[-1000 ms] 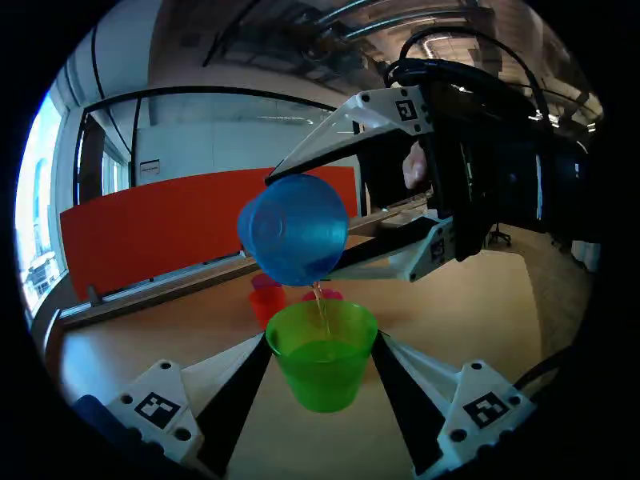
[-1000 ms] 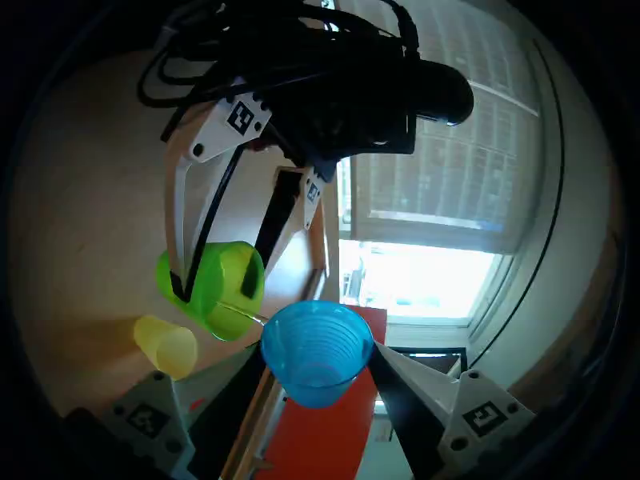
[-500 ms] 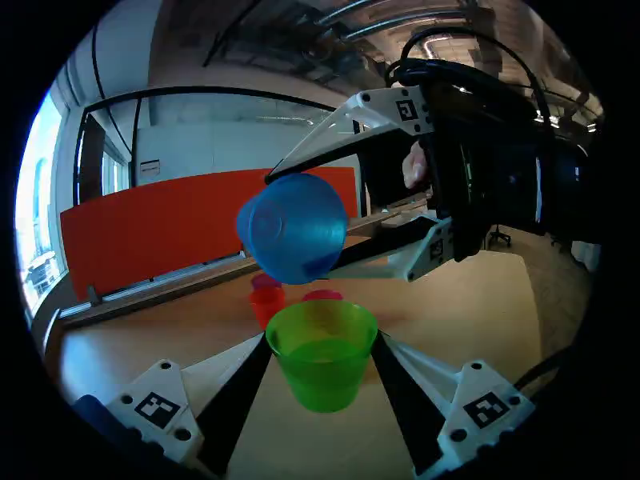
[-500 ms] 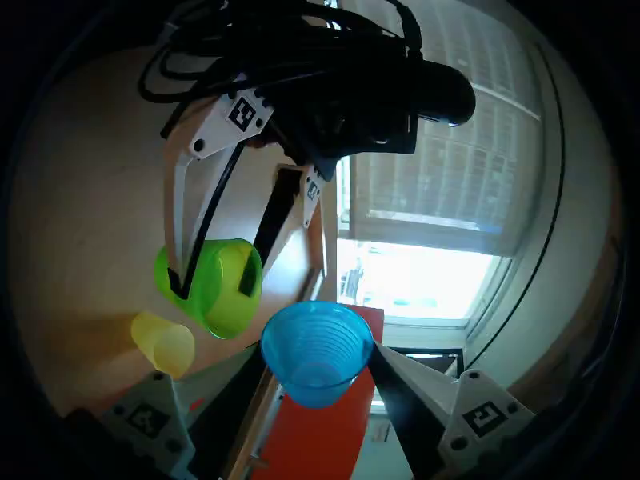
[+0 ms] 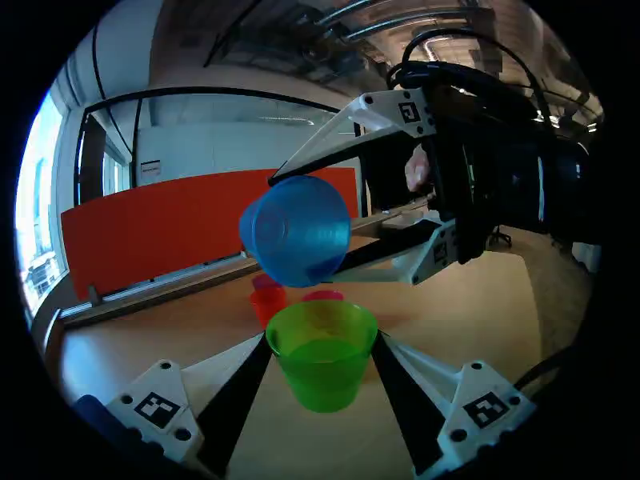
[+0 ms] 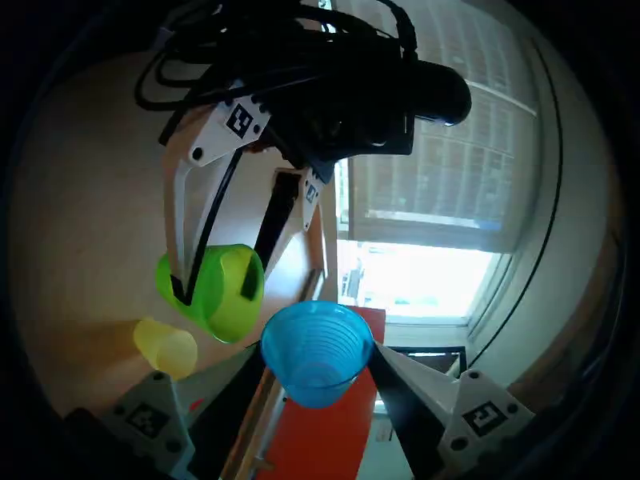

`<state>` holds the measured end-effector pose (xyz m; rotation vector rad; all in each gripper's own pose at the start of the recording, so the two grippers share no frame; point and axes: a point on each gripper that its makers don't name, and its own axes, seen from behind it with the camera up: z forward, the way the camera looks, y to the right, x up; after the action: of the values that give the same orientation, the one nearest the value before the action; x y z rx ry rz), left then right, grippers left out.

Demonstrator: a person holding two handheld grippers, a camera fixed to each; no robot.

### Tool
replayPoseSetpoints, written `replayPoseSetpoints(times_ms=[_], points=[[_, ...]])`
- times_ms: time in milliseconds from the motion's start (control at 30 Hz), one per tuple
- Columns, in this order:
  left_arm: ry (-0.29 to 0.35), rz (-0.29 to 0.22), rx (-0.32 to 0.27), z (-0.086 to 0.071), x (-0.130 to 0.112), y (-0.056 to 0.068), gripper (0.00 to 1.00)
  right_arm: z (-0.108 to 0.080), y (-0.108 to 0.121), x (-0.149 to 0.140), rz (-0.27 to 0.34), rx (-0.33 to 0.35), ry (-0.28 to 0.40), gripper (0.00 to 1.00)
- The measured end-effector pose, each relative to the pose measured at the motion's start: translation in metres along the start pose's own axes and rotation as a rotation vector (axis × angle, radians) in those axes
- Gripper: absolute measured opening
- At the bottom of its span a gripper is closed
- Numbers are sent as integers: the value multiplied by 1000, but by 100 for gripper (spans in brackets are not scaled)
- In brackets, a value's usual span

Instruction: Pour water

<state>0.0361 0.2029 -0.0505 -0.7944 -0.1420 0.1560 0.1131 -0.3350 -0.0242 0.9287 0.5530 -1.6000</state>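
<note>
Left gripper point(image 5: 322, 346) jaws are clamped on the green cup point(image 5: 322, 376), which is upright and partly filled with water point(image 5: 322, 350). Right gripper point(image 6: 317, 356) jaws are clamped on the blue cup point(image 6: 316, 368), tipped sideways just above the green cup's rim. A red cup point(image 5: 266, 302) and a pink cup point(image 5: 323, 295) stand behind on the wooden table point(image 5: 480, 312).

White tongs point(image 5: 322, 346), square markers point(image 5: 157, 410), black cables point(image 5: 448, 70)

place: office | cues: orange desk partition point(image 5: 160, 224), glass wall point(image 5: 216, 136), window blinds point(image 6: 448, 192)
</note>
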Motion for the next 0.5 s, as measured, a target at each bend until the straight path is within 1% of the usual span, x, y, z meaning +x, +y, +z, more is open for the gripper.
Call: replayPoseSetpoints(times_ms=[300, 500], points=[[-1, 3, 4, -2, 0, 0, 87, 2, 7, -11, 102, -10, 14, 91], [-2, 4, 6, -4, 0, 0, 87, 4, 7, -23, 188, -14, 11, 91]])
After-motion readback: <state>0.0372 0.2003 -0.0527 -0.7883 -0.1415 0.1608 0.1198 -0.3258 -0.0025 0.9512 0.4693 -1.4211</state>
